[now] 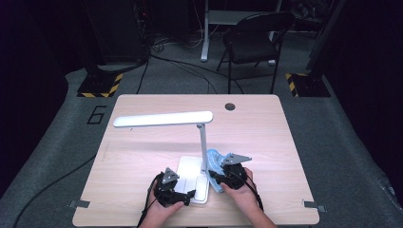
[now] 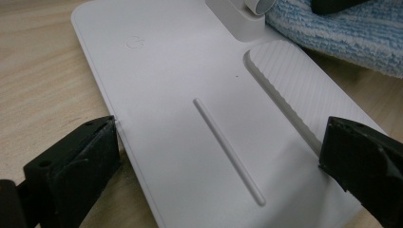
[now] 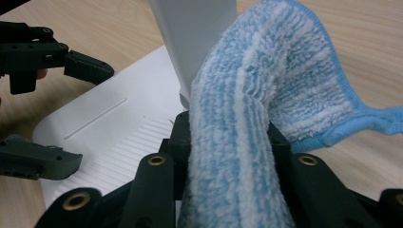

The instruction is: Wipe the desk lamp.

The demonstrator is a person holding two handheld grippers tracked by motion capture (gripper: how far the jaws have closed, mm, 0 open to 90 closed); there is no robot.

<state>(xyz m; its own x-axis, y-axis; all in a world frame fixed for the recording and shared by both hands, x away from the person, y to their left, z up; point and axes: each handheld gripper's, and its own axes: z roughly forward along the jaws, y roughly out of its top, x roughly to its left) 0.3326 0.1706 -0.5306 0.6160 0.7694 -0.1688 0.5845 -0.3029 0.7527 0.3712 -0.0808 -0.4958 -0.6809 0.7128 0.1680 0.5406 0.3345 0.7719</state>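
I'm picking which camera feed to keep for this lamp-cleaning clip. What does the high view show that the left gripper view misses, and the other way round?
High view alone: the lamp's long head, its upright post, the whole table, the chair behind, and the right gripper shut on the blue cloth.

Left gripper view alone: the power mark, the thin groove and the ribbed recess in the base.

Both: the white base, the cloth, and the left gripper, open astride the base.

Large "6" (image 1: 97, 114) painted on grey floor, far left of table (image 1: 142, 109). Faint round power symbol (image 2: 135, 42) embossed on white lamp base (image 2: 180, 71).
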